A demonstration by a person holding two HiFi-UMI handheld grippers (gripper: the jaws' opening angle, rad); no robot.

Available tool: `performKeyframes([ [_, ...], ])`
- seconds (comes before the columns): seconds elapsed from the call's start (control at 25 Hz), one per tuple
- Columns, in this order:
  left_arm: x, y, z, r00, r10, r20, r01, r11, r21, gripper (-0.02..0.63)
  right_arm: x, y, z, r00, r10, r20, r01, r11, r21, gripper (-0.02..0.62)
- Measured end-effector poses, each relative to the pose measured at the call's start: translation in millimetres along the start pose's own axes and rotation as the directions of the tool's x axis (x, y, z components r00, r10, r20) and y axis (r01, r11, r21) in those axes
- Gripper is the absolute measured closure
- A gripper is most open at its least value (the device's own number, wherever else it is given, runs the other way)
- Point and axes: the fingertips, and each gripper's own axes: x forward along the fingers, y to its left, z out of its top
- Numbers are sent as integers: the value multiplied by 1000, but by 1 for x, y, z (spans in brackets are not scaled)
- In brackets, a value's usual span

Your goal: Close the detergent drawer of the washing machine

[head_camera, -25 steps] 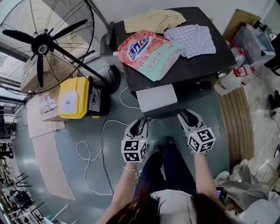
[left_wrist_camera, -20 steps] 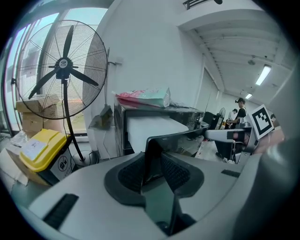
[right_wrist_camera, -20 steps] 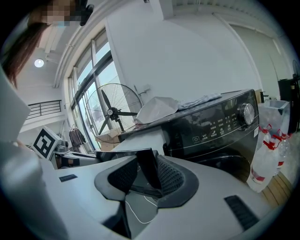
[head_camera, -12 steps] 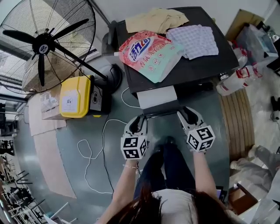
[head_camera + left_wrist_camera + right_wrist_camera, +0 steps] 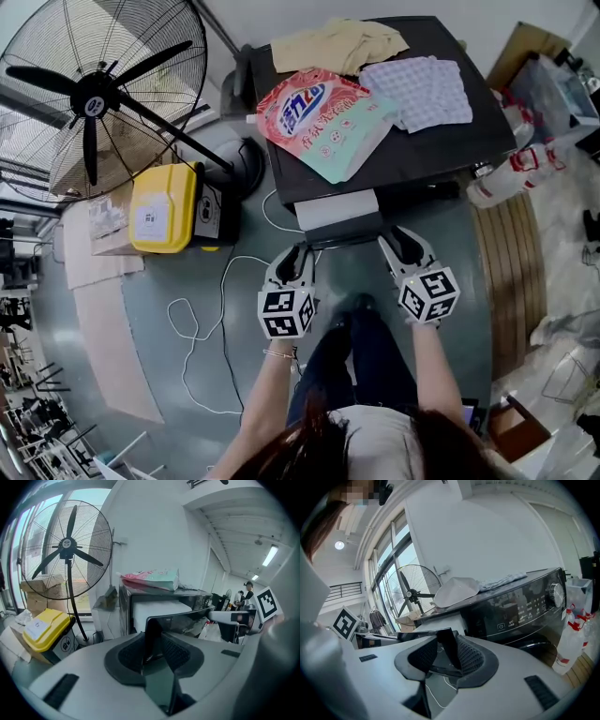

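Observation:
The dark washing machine (image 5: 427,141) has its detergent drawer (image 5: 336,208) pulled out toward me, pale tray showing behind a dark front panel (image 5: 349,238). My left gripper (image 5: 298,255) sits at the panel's left end. In the left gripper view that end (image 5: 153,630) fills the gap between the jaws of the left gripper (image 5: 153,641), pads closed on it. My right gripper (image 5: 401,242) is at the panel's right end, which lies wedged between the pads of the right gripper (image 5: 446,653). The drawer's tray (image 5: 438,625) runs back into the machine.
A pink detergent bag (image 5: 323,112), a beige cloth (image 5: 337,42) and a checked cloth (image 5: 420,89) lie on the machine. A big standing fan (image 5: 94,94) and a yellow box (image 5: 161,208) stand at the left; a white cable (image 5: 216,309) loops on the floor. Bottles (image 5: 511,173) stand at the right.
Both grippers have crept toward the machine with the drawer front between them. Less of the pale tray shows now; the drawer has slid a little way in.

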Motion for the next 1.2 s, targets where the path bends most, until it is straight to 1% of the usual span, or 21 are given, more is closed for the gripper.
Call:
performKeyframes([
  [1.2, 24, 18, 19, 1000, 22, 4, -22, 1000, -9, 491, 30, -9, 16, 1000, 6, 16, -6, 1000, 3, 442],
])
